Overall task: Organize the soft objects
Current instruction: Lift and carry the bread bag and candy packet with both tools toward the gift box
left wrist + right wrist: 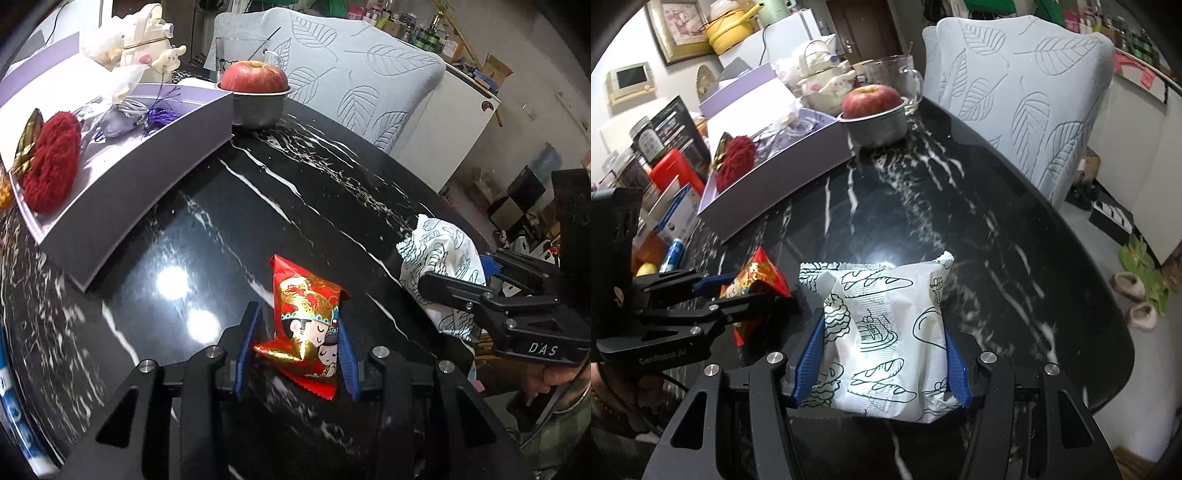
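My left gripper (300,341) is shut on a red and gold snack packet (308,314) with cartoon figures, held just over the black marble table (258,206). The same packet (757,280) shows at the left of the right wrist view, between the left gripper's (738,291) blue pads. My right gripper (882,354) is shut on a white bag printed with bread drawings (882,332); this bag (439,266) appears at the right in the left wrist view, with the right gripper (476,277) on it. A lavender tray (147,173) at the upper left holds a fuzzy red item (51,166).
An apple in a metal bowl (258,92) stands beside the tray's far end, with a glass mug (897,77) behind it. A leaf-patterned chair (1034,92) backs the table's far edge. Boxes and jars (665,177) crowd the table's left side. Slippers (1137,291) lie on the floor.
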